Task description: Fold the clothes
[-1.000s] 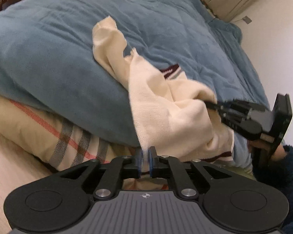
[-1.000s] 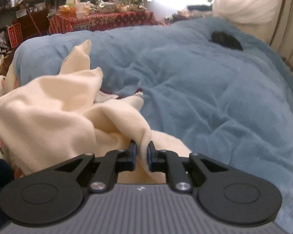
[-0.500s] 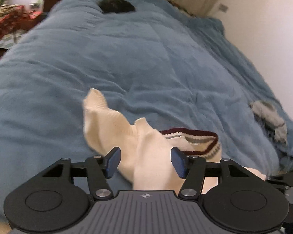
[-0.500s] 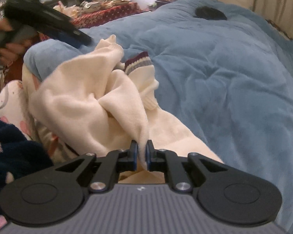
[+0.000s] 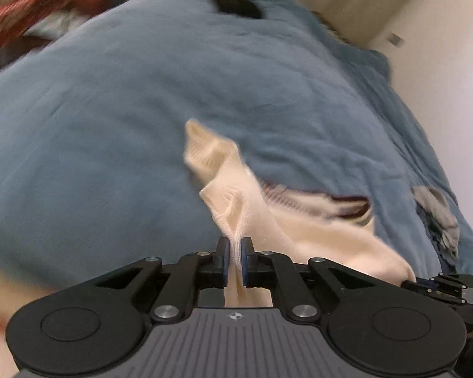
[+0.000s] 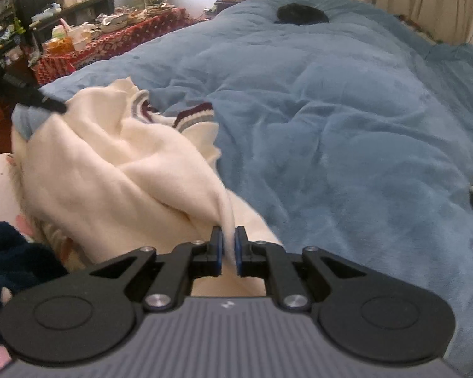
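Pinching a thin ribbed fold of the cream sweater (image 5: 315,239), my left gripper (image 5: 235,261) is closing at this instant, its pads already pressing the knit at lower centre of the left view. My right gripper (image 6: 229,249) is clenched on another bunched edge of the same sweater at lower centre of the right view. The garment hangs and drapes between the two, lying over the near edge of the blue duvet (image 6: 331,126), in the lower left of the right view and lower middle of the left.

What worries me is how little cloth each claw has. I judge that if I pull the hands apart to spread it, a narrow pinch could slip and drop that side into a heap. The body is twisted into folds, so stretching now may lock in the twist. I may also be holding a doubled layer without knowing it.

The striped collar (image 6: 194,116) points toward the top of the frame, away from me. The long axis I read as running from my claws up toward that collar, though the bunching makes this uncertain.
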Tool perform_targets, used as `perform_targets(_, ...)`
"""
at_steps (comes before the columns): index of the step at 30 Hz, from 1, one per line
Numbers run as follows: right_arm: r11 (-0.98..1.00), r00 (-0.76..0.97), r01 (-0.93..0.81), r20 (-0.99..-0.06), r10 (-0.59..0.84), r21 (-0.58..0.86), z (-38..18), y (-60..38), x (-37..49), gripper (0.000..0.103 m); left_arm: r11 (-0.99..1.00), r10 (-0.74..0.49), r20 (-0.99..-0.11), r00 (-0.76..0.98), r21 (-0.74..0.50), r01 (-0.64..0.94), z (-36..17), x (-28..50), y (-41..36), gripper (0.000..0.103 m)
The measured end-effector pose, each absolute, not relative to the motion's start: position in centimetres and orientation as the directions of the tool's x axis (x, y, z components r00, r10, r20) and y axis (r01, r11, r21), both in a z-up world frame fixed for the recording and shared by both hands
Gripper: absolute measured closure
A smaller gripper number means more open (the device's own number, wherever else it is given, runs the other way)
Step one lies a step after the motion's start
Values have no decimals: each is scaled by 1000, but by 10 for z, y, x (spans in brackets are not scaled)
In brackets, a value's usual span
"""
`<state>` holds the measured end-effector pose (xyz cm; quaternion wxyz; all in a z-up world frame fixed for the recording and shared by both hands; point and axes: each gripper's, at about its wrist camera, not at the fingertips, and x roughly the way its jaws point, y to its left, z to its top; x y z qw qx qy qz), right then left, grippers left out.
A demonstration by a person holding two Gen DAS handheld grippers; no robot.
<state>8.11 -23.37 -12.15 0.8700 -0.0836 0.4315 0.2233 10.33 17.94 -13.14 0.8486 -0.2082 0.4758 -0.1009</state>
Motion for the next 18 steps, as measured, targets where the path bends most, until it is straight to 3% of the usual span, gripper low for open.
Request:
perform_targets(2,875,519,-478,-778,353,79,-120,-232,79,78,886,-358,-788,501,-456,-85,-144,88,190,95)
perform_targets(8,838,540,-529,-707,456,137,-91,-225,88,63,877,-345,-789,509,-464,-124,-155,72,191,95)
perform_targets(13,847,551,-525,-724,415,85,-103,-208,139,61,883,-351,-782,515,-460,-97,-153,75,187,95)
perform_targets(18,820,449,-544,-765,462,176,-151,-192,183,61,887,-336,-785,520,-449,-105,-153,78,192,91)
